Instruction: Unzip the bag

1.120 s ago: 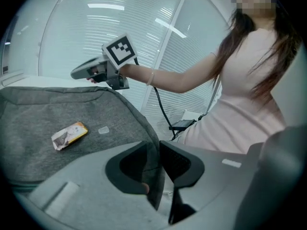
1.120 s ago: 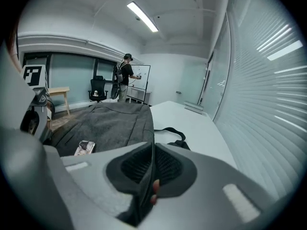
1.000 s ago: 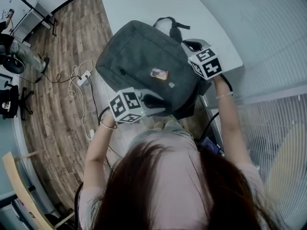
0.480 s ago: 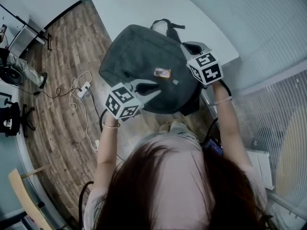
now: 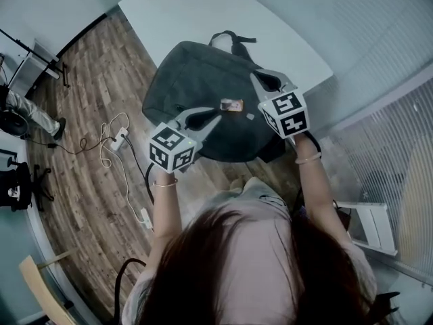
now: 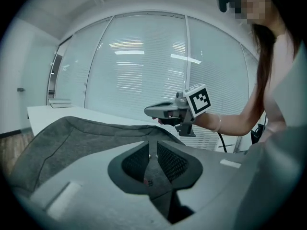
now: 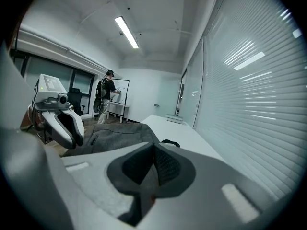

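Change since earlier: the left gripper (image 5: 215, 114) and the right gripper (image 5: 257, 76) have been raised off the near edge of the backpack (image 5: 196, 87), and the left one has been swung to point across its front panel.
Backpack: a grey backpack is laid flat, front panel up, on the near left corner of a white table (image 5: 203, 12). Its near end hangs past the edge toward the person, probably so the zippers can be reached from above.
Carry handle: the carry handle (image 5: 233, 38) is seen at the bag's far end, lying on the table.
Left gripper: it is held just above the bag's near left part. Its jaws have just been closing and are narrowed to a slit, with nothing between them.
Right gripper: it is held over the bag's right side, with its jaws brought together on nothing.
Zipper: a short dark mark on the front panel is taken to be a zipper pull (image 7: 93, 139). No zipper is seen opened.
Progress: unzipping is judged not yet begun. One gripper is probably meant to steady the bag while the other pulls.
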Demonstrator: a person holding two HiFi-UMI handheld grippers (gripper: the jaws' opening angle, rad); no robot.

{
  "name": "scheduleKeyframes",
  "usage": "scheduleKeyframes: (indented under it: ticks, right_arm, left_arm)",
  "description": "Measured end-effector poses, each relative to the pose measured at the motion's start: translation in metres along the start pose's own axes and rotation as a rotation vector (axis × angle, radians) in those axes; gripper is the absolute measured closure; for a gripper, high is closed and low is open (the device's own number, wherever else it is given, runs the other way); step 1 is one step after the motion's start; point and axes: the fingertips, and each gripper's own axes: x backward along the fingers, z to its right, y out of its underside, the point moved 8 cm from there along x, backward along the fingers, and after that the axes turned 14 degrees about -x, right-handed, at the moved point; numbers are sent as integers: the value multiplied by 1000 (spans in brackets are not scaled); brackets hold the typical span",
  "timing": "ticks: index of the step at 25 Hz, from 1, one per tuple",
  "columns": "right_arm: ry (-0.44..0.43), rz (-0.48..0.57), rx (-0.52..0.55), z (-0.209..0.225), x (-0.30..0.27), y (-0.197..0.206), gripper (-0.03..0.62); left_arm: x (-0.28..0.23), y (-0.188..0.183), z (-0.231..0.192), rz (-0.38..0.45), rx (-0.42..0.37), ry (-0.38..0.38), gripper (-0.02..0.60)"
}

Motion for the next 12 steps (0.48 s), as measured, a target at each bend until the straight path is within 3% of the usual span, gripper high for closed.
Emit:
scheduleKeyframes:
  ticks: [12]
  right_arm:
    - [53,160,-4,-13,44,-8,591]
  left_arm:
    - [10,-19,8,52,-2,-159,540]
